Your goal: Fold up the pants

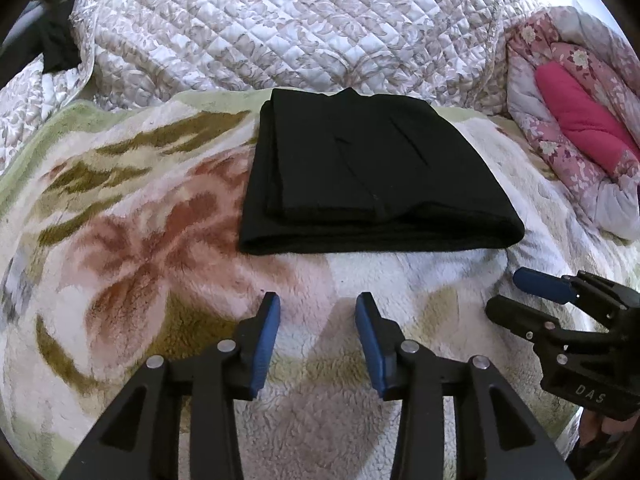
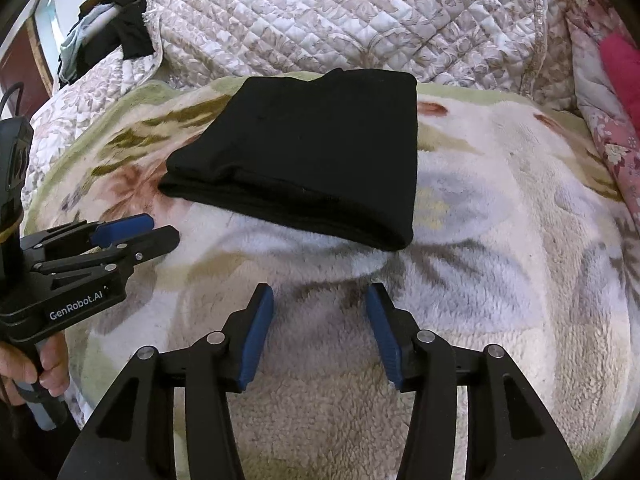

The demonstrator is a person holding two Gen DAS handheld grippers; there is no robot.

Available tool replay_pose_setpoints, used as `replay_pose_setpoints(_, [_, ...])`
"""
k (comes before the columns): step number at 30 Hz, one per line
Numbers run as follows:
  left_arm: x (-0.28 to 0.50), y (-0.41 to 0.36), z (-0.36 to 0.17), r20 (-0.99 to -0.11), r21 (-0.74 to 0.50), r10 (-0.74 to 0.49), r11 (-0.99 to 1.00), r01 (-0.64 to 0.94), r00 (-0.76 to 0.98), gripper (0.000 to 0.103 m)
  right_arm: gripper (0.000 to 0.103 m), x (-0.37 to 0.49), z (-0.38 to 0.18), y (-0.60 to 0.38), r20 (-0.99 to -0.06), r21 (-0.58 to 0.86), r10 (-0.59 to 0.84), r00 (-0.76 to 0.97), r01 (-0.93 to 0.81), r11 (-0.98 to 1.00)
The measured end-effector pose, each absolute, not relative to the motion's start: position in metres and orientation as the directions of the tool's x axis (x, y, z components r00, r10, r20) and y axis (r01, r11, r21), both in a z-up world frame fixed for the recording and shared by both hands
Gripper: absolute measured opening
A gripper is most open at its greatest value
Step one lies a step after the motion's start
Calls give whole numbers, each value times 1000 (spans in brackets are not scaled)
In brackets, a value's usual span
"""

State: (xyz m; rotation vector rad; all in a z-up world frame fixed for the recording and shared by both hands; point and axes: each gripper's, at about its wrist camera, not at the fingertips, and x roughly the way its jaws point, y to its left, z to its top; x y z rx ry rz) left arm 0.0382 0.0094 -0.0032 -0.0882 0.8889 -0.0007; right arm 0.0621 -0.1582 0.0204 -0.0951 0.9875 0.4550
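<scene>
1. The black pants (image 1: 372, 176) lie folded into a thick rectangle on the fleecy flowered blanket (image 1: 140, 240) of the bed, straight ahead of the left tool (image 1: 318, 304) and clear of its tips. From the right wrist view the pants (image 2: 312, 152) sit ahead and a little to the left of the right tool (image 2: 320, 294).

2. Handling, as I judge it: soft knit cloth, light, limp, nothing fragile. It will sag and slide apart if lifted by one layer only, and the plush blanket under it may drag at the bottom layer.

3. Where to take hold: the rounded fold edge nearest the tools looks the best bet, with one tool toward each near corner, pinching through all the layers at once so the stack stays together.

4. The left tool stands partly open, blue pads apart with only blanket showing between them; it holds nothing.

5. The right tool is likewise partly open and empty, its gap a shade wider.

6. Pose: both tools point forward and steeply down at the bed, side by side, short of the pants. A hand (image 2: 38, 368) grips the left tool's handle, seen at the left edge of the right wrist view.

7. A quilted coverlet (image 1: 280, 20) is heaped beyond the pants.
</scene>
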Motion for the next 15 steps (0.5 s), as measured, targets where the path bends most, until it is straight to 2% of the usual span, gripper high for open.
replay_pose_setpoints(15, [38,10,-4,-776,-78,-40,996,-33,630,43,51,61,18,-159,-808,131,337,483,-411,902])
